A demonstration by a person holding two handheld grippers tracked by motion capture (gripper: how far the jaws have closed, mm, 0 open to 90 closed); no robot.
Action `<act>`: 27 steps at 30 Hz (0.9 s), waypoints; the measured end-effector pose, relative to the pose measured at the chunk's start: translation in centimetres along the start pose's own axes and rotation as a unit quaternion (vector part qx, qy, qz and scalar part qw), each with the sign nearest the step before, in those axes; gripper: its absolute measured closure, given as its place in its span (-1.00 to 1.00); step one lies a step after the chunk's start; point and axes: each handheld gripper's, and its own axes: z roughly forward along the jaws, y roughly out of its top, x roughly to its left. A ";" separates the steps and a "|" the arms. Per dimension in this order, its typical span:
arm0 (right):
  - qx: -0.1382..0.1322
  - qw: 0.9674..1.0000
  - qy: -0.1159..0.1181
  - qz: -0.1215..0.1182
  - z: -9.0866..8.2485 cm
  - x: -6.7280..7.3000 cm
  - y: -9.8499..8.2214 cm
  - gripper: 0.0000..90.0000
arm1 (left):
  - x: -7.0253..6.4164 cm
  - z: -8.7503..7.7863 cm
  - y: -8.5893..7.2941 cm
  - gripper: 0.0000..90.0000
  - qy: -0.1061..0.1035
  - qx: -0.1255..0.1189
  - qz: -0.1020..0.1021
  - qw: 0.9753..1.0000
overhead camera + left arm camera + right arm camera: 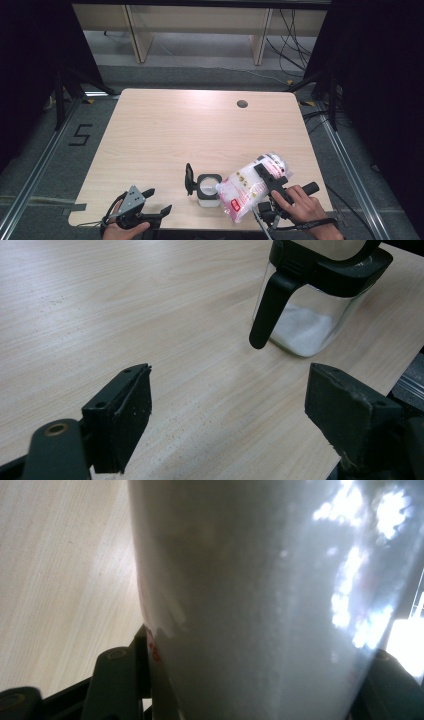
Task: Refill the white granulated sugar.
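A small clear glass jar (208,194) with a black rim stands near the table's front edge, its black lid (189,179) flipped open to the left. In the left gripper view the jar (312,315) has a little white powder at its bottom. My right gripper (266,176) is shut on a plastic bag of white powder (245,190), which is tilted with its lower corner at the jar's mouth. Up close, the bag (260,590) sits between the right gripper's (252,677) black jaws. My left gripper (159,200) rests open and unloaded left of the jar, and its jaws (232,405) point toward it.
The light wooden table (175,130) has a round cable hole (242,104) at its far right. Black curtains and stands flank the table, and cables lie on the floor at the back right. A metal rail (412,382) runs past the table's edge.
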 end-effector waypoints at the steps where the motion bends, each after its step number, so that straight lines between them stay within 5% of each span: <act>1: 0.004 1.000 0.002 0.006 0.0 0.1 0.0 -0.07 | 0.0 0.0 -0.1 -0.59 0.000 -0.001 -0.002 1.000; 3: 0.007 1.000 0.003 0.004 0.0 0.1 0.0 -0.07 | 0.2 -0.1 0.0 -0.59 -0.002 0.001 0.014 1.000; 4: 0.005 1.000 -0.001 0.005 0.0 0.2 -0.1 -0.07 | 0.1 0.0 0.0 -0.59 0.000 -0.004 -0.004 1.000; 11: 0.008 1.000 0.006 0.008 0.0 0.2 0.0 -0.07 | 0.1 0.0 0.0 -0.59 0.002 -0.003 -0.005 1.000; 13: 0.016 1.000 0.009 0.019 -0.1 0.4 0.0 -0.07 | 0.1 -0.1 0.0 -0.59 0.001 0.003 0.010 1.000; 17: 0.024 1.000 0.002 0.008 0.0 0.5 0.2 -0.07 | 0.1 0.0 0.0 -0.59 0.004 -0.003 -0.004 1.000; 19: 0.011 1.000 -0.001 -0.022 0.2 0.2 0.1 -0.07 | 0.1 -0.1 -0.1 -0.59 0.002 0.001 -0.003 1.000; 21: 0.018 1.000 0.004 0.015 -0.1 0.4 0.1 -0.07 | 0.1 0.0 -0.1 -0.59 0.002 -0.001 -0.003 1.000; 25: 0.014 1.000 0.001 -0.010 0.2 0.3 0.2 -0.07 | 0.1 -0.1 -0.1 -0.59 0.000 0.003 0.006 1.000; 27: 0.023 1.000 0.014 0.008 0.0 0.5 0.1 -0.07 | 0.1 -0.1 0.0 -0.59 0.000 -0.001 -0.002 1.000</act>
